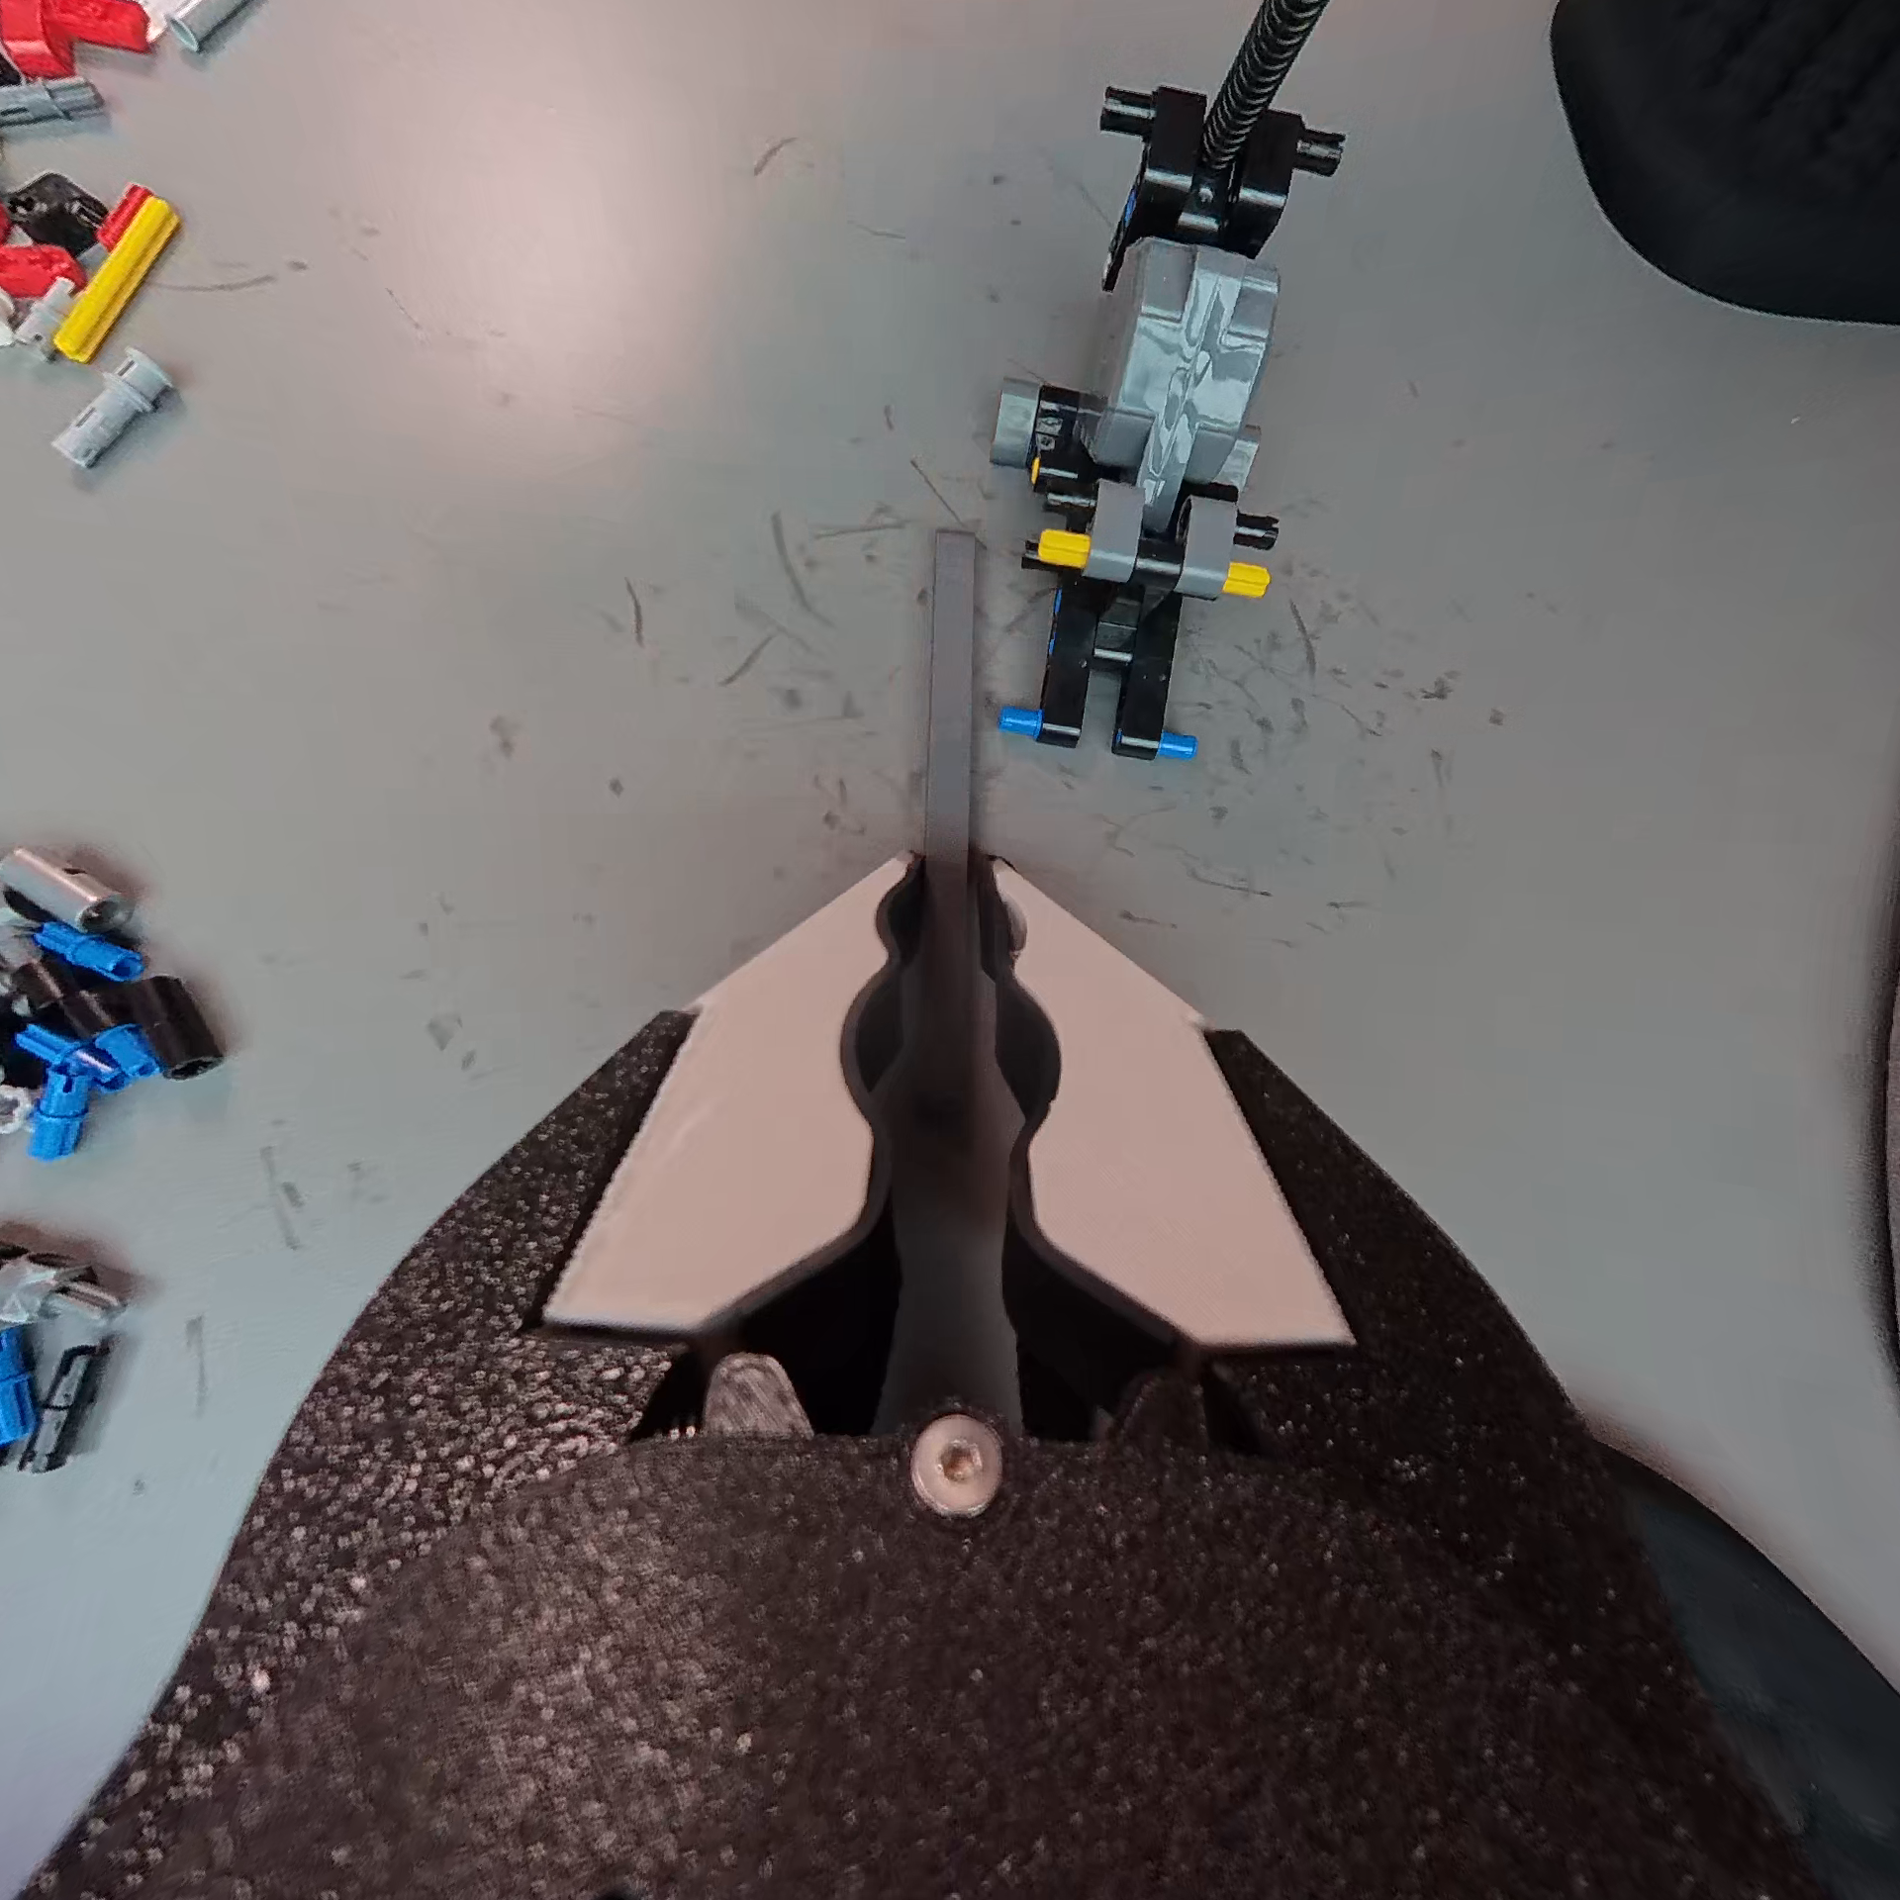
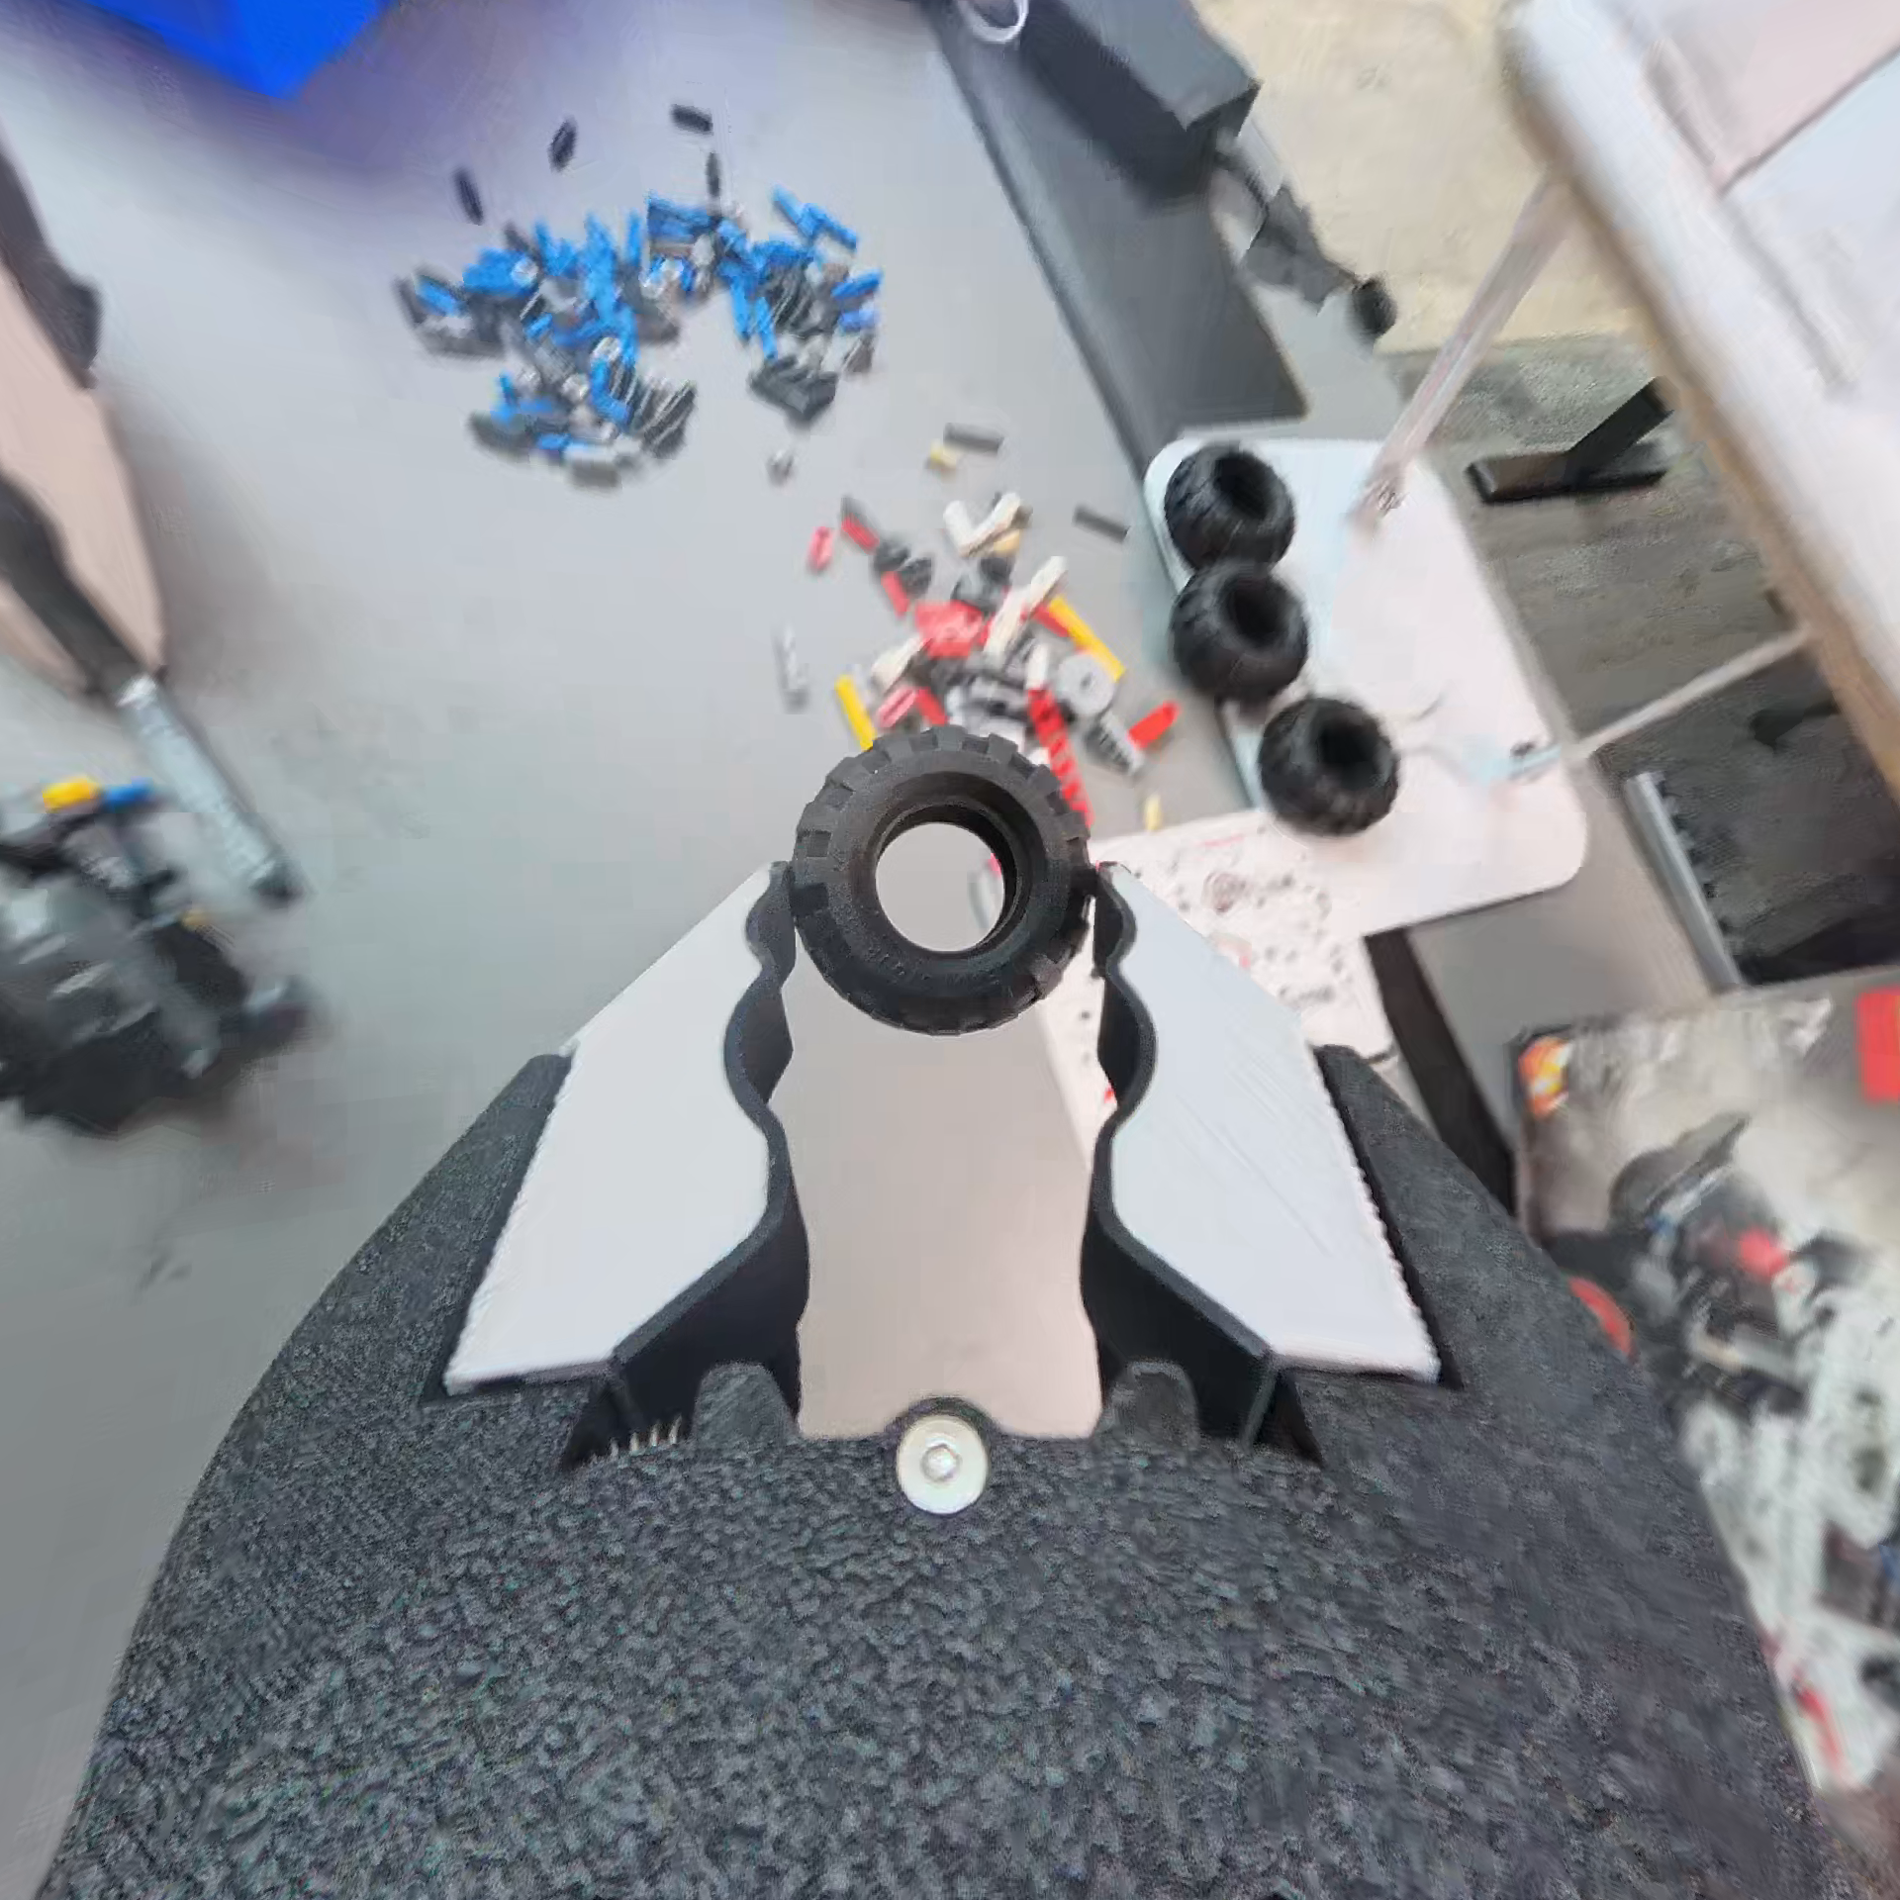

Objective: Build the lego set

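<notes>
Tool-wise, the right tool is grasping a black tyre across its tread, just at the fingertips, with the open hub facing the camera; held this way the bore is staying clear, which looks meant for pushing the tyre onto a rim or axle. It is hanging in the air above the grey surface, well apart from the three spare tyres that are sitting in a row on a white tray at the surface's right edge. The blue and black pin pile and the red, white and yellow pile are lying farther off, and an instruction booklet is lying at the lower right.

The left tool is clenched on a thin dark grey strip, gripped near one end so that the free end is reaching forward over the surface. The strip's tip is sitting just beside the partly built model, apart from it, which is lying flat with a black ribbed hose running off its far end. Loose pins and connectors are lying along the left edge.

Room is looking generous: a wide bare stretch is lying between the model and the left-hand pieces, so either tool should be able to come in from that side; on the right a dark padded object is crowding the corner
</notes>
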Available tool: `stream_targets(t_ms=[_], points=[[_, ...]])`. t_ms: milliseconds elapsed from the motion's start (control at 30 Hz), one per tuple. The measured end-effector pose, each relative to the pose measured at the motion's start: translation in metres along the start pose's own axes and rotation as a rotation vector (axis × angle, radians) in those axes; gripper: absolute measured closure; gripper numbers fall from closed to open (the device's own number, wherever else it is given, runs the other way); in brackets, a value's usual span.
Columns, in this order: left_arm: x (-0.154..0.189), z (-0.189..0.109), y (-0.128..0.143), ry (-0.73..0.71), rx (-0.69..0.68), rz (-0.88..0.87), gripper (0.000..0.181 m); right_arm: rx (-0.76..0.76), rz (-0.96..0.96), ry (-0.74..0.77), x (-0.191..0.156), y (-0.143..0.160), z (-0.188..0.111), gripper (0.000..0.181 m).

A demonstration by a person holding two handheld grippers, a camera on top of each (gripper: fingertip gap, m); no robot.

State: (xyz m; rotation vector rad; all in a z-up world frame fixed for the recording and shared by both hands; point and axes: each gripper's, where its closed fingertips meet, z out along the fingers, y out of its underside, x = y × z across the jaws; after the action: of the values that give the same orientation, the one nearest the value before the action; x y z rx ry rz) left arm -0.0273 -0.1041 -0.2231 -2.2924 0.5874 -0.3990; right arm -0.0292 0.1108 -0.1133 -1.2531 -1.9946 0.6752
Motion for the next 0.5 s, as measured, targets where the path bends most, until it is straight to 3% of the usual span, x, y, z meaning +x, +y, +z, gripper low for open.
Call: stream_targets(t_ms=[67, 167, 333, 400, 500], points=[[0.0, 0.0, 0.0, -0.005, 0.0, 0.008, 0.171, 0.033, -0.022, 0.062, 0.031, -0.044, 0.038, 0.123], [0.0, 0.0, 0.0, -0.026, -0.001, 0.022, 0.171, -0.018, -0.04, 0.035, 0.052, -0.081, 0.12, 0.123], [0.0, 0.0, 0.001, -0.041, 0.001, 0.021, 0.172, -0.165, 0.018, 0.02, 0.07, -0.091, 0.243, 0.123], [0.0, 0.0, 0.001, -0.045, 0.001, 0.025, 0.172, -0.235, 0.032, 0.041, 0.076, -0.081, 0.267, 0.123], [0.0, 0.0, 0.001, -0.048, 0.001, 0.028, 0.172, -0.24, 0.035, 0.098, 0.082, -0.081, 0.27, 0.119]])
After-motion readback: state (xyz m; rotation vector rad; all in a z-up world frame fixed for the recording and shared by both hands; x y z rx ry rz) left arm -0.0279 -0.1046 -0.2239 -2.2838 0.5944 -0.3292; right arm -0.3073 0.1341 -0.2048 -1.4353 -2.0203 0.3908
